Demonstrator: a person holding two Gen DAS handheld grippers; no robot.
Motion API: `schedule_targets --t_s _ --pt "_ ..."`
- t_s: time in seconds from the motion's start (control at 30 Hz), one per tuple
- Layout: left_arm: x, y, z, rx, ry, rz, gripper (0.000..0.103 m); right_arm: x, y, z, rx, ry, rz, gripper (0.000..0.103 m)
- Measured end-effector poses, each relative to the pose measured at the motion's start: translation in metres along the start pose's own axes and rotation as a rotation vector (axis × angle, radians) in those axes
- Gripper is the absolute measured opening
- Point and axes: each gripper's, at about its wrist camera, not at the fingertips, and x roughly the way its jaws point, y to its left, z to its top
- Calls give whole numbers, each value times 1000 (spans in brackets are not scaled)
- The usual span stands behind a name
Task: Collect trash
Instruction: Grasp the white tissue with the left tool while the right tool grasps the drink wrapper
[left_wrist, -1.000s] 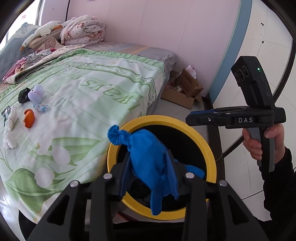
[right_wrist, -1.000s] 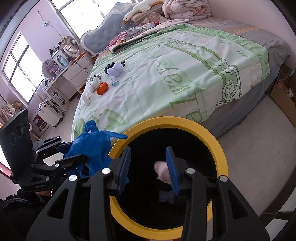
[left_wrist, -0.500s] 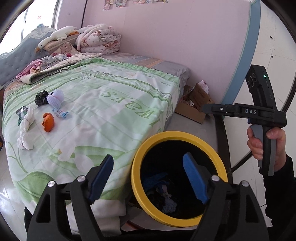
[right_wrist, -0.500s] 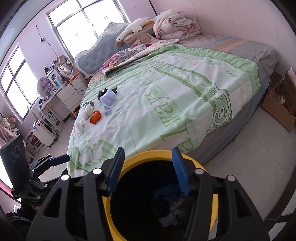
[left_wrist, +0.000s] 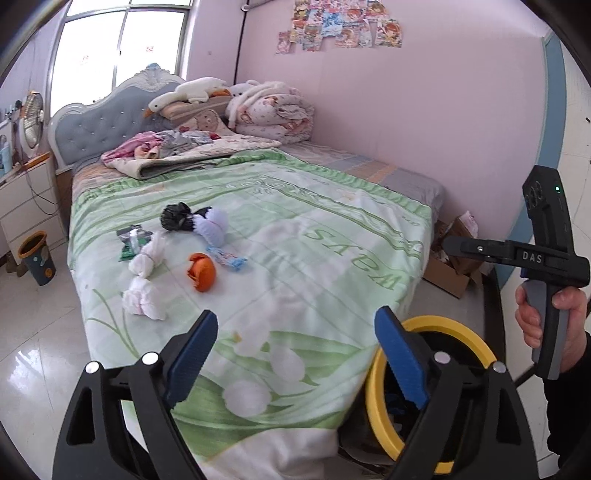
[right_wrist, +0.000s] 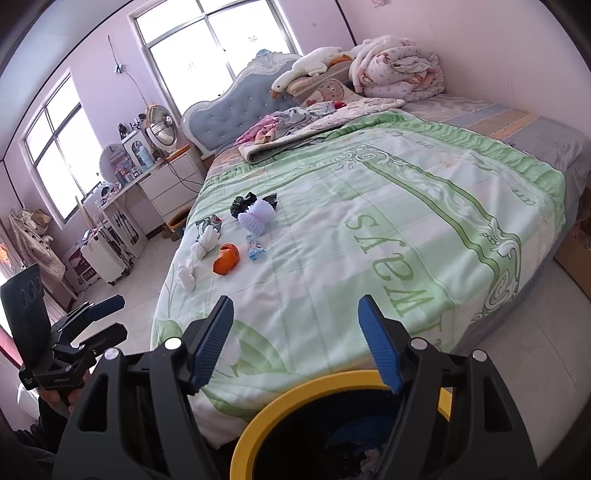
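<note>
A yellow-rimmed black bin (left_wrist: 458, 332) (right_wrist: 295, 402) stands on the floor at the bed's foot, with blue and other trash inside. Several trash items lie on the green bedspread (left_wrist: 314, 236): an orange peel (left_wrist: 201, 272) (right_wrist: 226, 260), white tissue wads (left_wrist: 146, 291) (right_wrist: 186, 275), a blue wrapper (left_wrist: 227, 257) (right_wrist: 255, 248), a lilac puff (left_wrist: 213, 226) (right_wrist: 257, 216), a black crumple (left_wrist: 175, 217) (right_wrist: 242, 204) and a green packet (left_wrist: 131, 240). My left gripper (left_wrist: 295, 350) is open and empty above the bed corner. My right gripper (right_wrist: 295, 343) is open and empty above the bin.
A cardboard box (left_wrist: 452, 266) sits on the floor by the pink wall. A small blue bin (left_wrist: 37, 256) and white drawers (left_wrist: 26, 199) stand left of the bed. Folded blankets and a plush goose (left_wrist: 192, 94) lie at the headboard. A desk with clutter (right_wrist: 122, 206) is under the windows.
The left gripper opened and dropped the blue glove into the bin. Both grippers rose and tilted up from the bin toward the bed, jaws wider.
</note>
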Motion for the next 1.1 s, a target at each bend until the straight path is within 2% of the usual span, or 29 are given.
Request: schedule_targets --t_s 0.27,0.5,0.83,1.1 --pt "6 55 11 -56 -28 143 86 51 48 31 -127 8 20 69" --pt "26 102 15 -96 -2 242 86 113 79 49 -211 61 34 69" --pt "61 156 7 -168 64 312 86 199 96 55 -282 131 27 69" --pt "90 179 4 -211 101 313 86 265 94 58 -310 193 -18 69"
